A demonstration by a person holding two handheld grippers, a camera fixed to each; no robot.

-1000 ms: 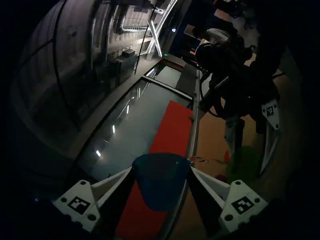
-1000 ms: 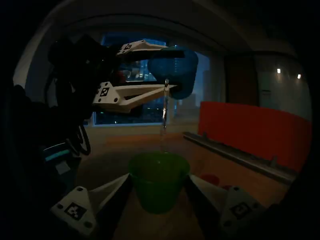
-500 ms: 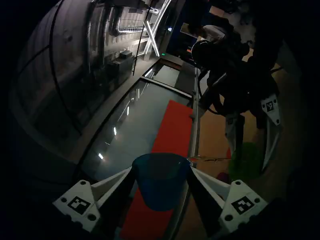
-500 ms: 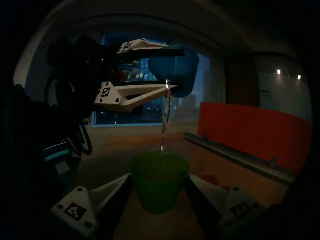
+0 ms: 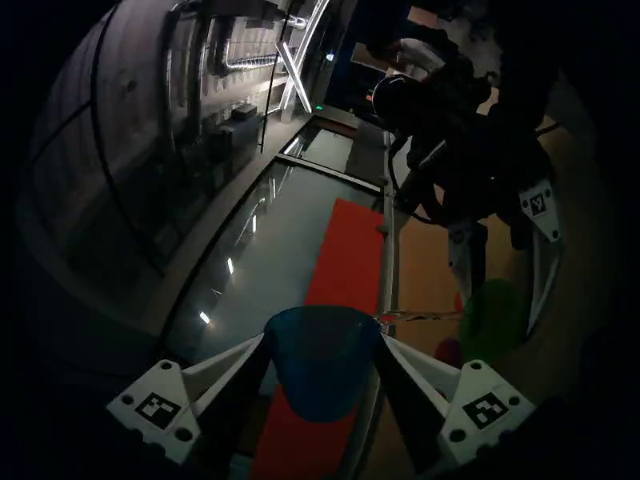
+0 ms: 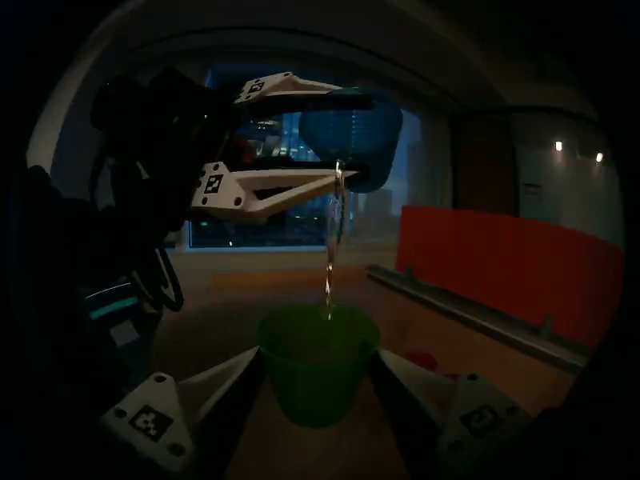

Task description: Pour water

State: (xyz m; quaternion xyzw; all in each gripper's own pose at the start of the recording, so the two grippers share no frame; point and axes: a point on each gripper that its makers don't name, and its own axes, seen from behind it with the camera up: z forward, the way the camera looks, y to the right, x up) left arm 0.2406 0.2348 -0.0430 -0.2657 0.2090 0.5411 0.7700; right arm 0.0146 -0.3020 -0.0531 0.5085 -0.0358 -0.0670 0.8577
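In the right gripper view, my right gripper [image 6: 318, 376] is shut on a green cup [image 6: 318, 364], held upright. Above it, my left gripper [image 6: 340, 136] is shut on a blue cup [image 6: 352, 144], tipped on its side. A thin stream of water [image 6: 330, 264] falls from the blue cup's rim into the green cup. In the left gripper view, the blue cup [image 5: 322, 360] sits between my left gripper's [image 5: 322, 364] fingers, and the green cup [image 5: 494, 320] shows at right in my right gripper [image 5: 502, 300], with dark gear behind it.
A wooden table [image 6: 240, 304] lies under the cups. A red panel [image 6: 512, 264] and a metal rail [image 6: 480, 316] stand along its right side. A dark window [image 6: 280, 216] is behind. A small red thing [image 6: 420, 358] lies by the green cup.
The left gripper has tipped the blue cup slightly further; the water stream keeps falling into the green cup, which has stayed still.
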